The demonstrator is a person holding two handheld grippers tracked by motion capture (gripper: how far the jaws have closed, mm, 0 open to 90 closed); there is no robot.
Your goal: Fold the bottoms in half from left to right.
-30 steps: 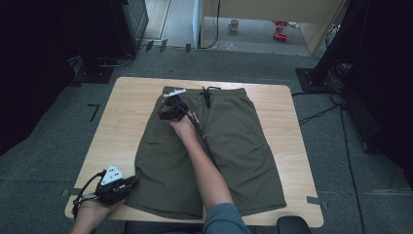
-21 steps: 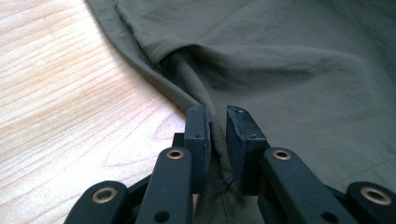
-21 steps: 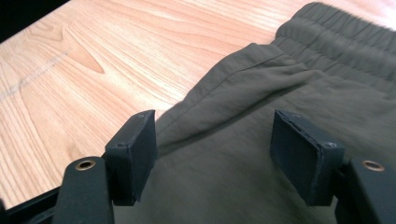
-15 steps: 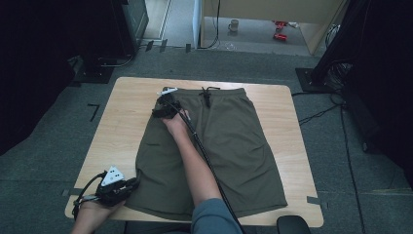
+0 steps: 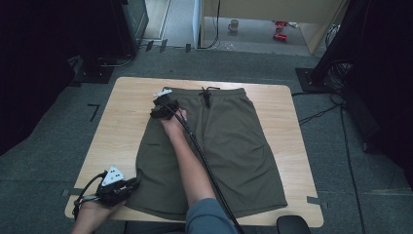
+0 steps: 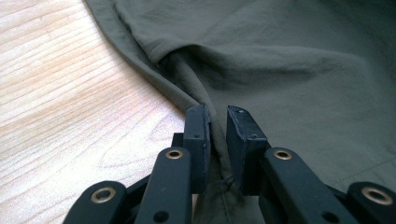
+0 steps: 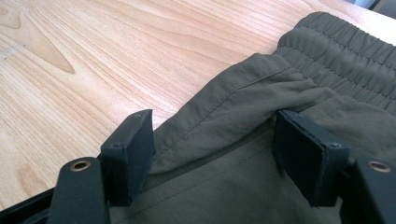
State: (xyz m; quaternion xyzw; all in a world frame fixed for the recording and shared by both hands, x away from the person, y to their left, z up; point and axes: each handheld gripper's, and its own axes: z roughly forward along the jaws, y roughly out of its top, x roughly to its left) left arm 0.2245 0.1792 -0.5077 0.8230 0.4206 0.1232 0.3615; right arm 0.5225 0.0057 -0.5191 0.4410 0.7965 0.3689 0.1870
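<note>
Olive-green shorts [image 5: 229,146] lie flat on the wooden table [image 5: 122,131], waistband far, the left gripper [image 5: 119,187] pinching the near-left hem, the right gripper [image 5: 163,105] spread open over the far-left waistband corner, an arm covering the left leg.

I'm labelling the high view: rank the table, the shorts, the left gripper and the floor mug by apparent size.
1. Wooden table
2. Olive shorts
3. Left gripper
4. Mug; it stands farther from the camera, so its true size against the gripper is unsure.
</note>
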